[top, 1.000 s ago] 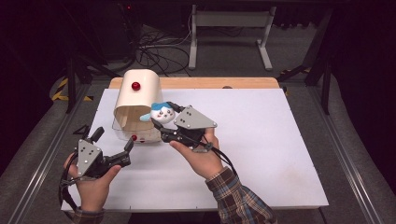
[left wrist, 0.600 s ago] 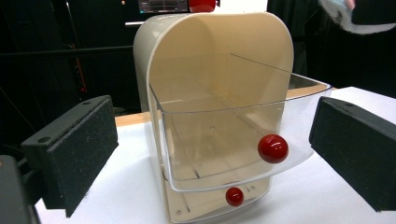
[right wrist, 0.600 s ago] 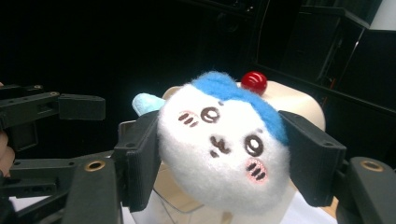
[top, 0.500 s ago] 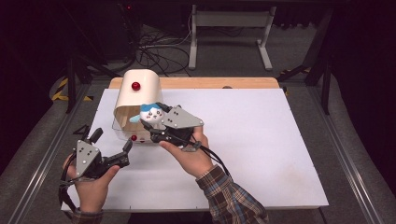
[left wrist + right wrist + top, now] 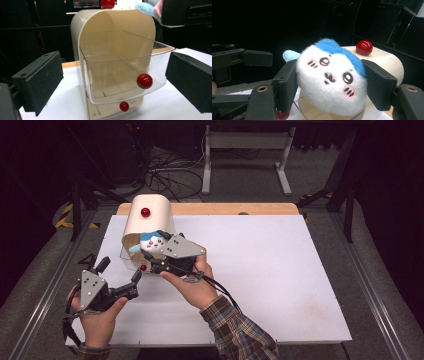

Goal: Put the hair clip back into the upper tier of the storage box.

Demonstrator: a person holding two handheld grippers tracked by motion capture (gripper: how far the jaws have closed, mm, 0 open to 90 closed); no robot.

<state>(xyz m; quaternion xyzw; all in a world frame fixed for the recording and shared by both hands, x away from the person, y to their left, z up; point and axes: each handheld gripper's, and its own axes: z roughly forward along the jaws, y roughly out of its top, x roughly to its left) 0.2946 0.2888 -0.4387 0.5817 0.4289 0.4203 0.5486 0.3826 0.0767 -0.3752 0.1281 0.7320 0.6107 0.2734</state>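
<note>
- Seen from the high view, right gripper (image 5: 150, 258) clamps plush toy (image 5: 150, 243) just over the cream bin (image 5: 148, 222)'s open front; the toy sits at the jaw tips, above the clear drawer (image 5: 131, 260).
- Left gripper (image 5: 116, 279) sits on the white table (image 5: 280, 270), near the bin's front, jaws apart, nothing in them.
- Left gripper view: black pads (image 5: 40, 80) stand wide, clear drawer (image 5: 125, 75) pulled out between and beyond them, untouched; red knob (image 5: 144, 81) on its front; toy's blue edge (image 5: 147, 8) at top right.
- Right gripper view: both pads (image 5: 287, 82) press the toy's (image 5: 332, 80) sides, face toward camera; bin's top knob (image 5: 364, 47) behind.
</note>
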